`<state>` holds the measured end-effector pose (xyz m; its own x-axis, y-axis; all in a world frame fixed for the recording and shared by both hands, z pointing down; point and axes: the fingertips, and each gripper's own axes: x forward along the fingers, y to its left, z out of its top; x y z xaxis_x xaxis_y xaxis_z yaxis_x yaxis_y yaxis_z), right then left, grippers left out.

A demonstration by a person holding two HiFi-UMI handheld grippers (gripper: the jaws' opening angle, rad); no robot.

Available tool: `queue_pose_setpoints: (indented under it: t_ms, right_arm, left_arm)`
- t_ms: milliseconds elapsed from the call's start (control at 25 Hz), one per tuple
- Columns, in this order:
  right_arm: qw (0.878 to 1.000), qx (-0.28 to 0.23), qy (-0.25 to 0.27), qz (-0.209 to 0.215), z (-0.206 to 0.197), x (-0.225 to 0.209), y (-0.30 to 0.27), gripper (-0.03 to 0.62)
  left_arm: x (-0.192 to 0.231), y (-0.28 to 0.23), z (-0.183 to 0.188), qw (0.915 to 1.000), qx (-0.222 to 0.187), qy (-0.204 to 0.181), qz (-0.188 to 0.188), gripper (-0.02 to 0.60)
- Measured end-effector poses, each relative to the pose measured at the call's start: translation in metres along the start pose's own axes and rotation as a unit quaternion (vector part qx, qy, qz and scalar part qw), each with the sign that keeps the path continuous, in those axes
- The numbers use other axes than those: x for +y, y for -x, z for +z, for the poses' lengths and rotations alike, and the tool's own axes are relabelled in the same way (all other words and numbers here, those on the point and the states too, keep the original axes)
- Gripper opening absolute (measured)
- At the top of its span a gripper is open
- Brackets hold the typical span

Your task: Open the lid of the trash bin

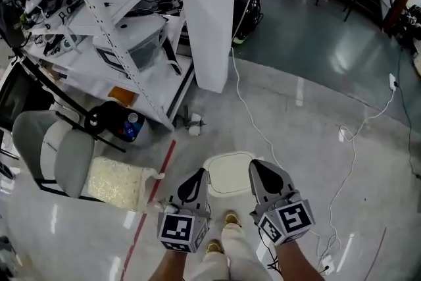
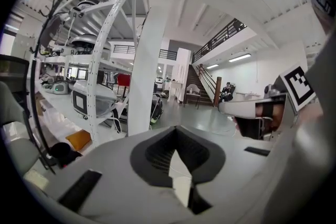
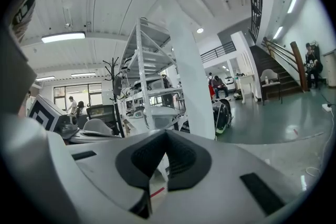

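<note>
In the head view the trash bin [image 1: 228, 172] stands on the floor just in front of my feet, its white rounded-square lid lying flat and closed. My left gripper [image 1: 195, 178] hovers over the lid's left edge and my right gripper [image 1: 261, 170] over its right edge, both held above it and apart from it. Each gripper is shut with nothing between its jaws. The left gripper view shows the left gripper [image 2: 177, 157] pointing level across the room, and the right gripper view shows the right gripper [image 3: 164, 157] doing the same. The bin is not visible in either gripper view.
A white pillar [image 1: 207, 10] rises ahead, with a loaded metal shelving rack [image 1: 118, 29] to its left. A grey chair [image 1: 52, 148] and a bag of white material [image 1: 118, 182] sit at the left. A white cable [image 1: 260, 131] snakes past the bin, and a red floor line [image 1: 156, 189] runs beside it.
</note>
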<state>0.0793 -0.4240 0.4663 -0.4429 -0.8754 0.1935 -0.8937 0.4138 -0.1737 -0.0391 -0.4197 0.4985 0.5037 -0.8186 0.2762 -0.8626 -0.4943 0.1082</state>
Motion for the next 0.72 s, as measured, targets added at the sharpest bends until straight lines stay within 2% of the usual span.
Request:
queue_pose_setpoints:
  t_ms: [240,720]
  right_arm:
    - [1.0,0.025,-0.012,0.002,-0.048,-0.004,-0.006,0.034]
    - [0.998,0.051,-0.027,0.015,-0.084,-0.006,-0.004,0.034]
  left_arm:
    - [-0.001,-0.007,-0.056,0.9994,0.031,0.015,-0.003,-0.009]
    - [0.034,-0.052,-0.103,0.9971,0.059,0.042,0.025,-0.009]
